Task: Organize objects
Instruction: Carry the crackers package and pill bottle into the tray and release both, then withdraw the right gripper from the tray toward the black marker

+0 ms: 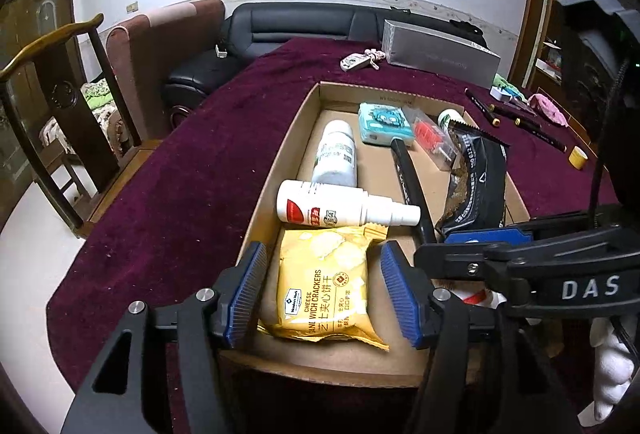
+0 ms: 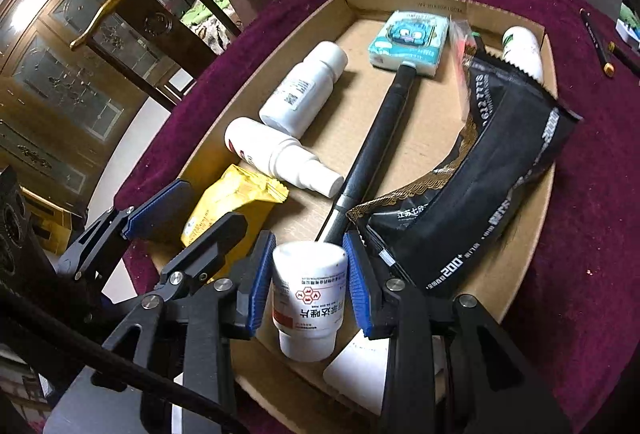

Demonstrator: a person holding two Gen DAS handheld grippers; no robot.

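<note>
The left gripper (image 1: 322, 288) stands with its blue pads apart on either side of the yellow cracker packet (image 1: 324, 290), a visible gap on each side; the packet lies flat in the near end of the cardboard tray (image 1: 276, 170). The right gripper (image 2: 308, 284) is clamped on a small white pill bottle (image 2: 308, 298), both pads pressed against its sides. The bottle's base is cut off behind the jaws, and a white object below it is too obscured to identify. In the left wrist view this bottle is almost entirely hidden behind the right gripper's black body; only a red-and-white sliver shows. The right wrist view shows the left gripper from the side, covering much of the packet. Beyond both tongs lie a white spray bottle (image 2: 280, 158), a white jar (image 2: 304, 90), a black rod (image 2: 376, 150), a tissue pack (image 2: 408, 38) and a black pouch (image 2: 492, 170). A second white bottle (image 2: 522, 50) is half hidden behind the pouch.
</note>
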